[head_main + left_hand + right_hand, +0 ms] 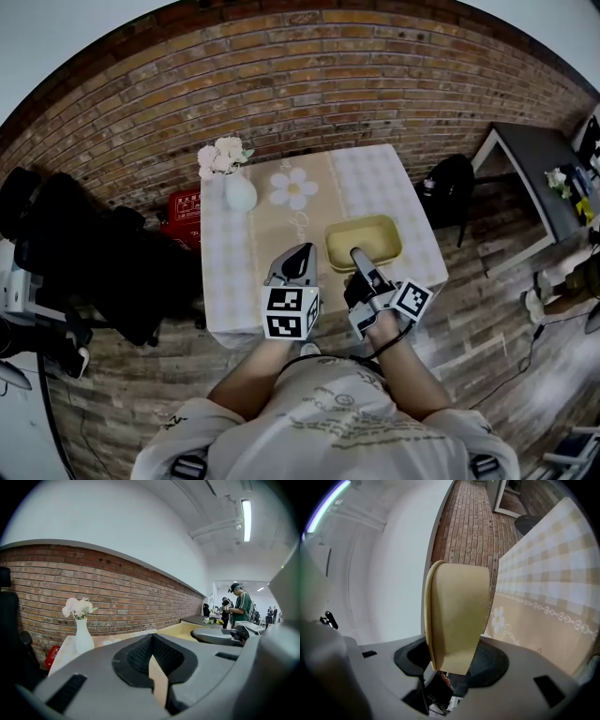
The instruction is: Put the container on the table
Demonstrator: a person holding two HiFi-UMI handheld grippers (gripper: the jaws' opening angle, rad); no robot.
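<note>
A shallow yellow container [364, 242] hangs over the near right part of the table [375, 178], which wears a checked cloth with a daisy print. My right gripper [357, 255] is shut on the container's near rim. In the right gripper view the rim [457, 620] stands tall between the pads of my right gripper [454, 663], with the table [553, 597] beyond. My left gripper [302, 251] is just left of the container, shut and holding nothing. From the left gripper [152, 660] I see the container [183, 629] and the right gripper [220, 636] to the right.
A white vase with pale flowers [239, 190] stands at the table's far left; it shows too in the left gripper view [83, 637]. A red box [186, 208] and dark bags lie left of the table. A black backpack [450, 187] and a dark side table [539, 159] are on the right.
</note>
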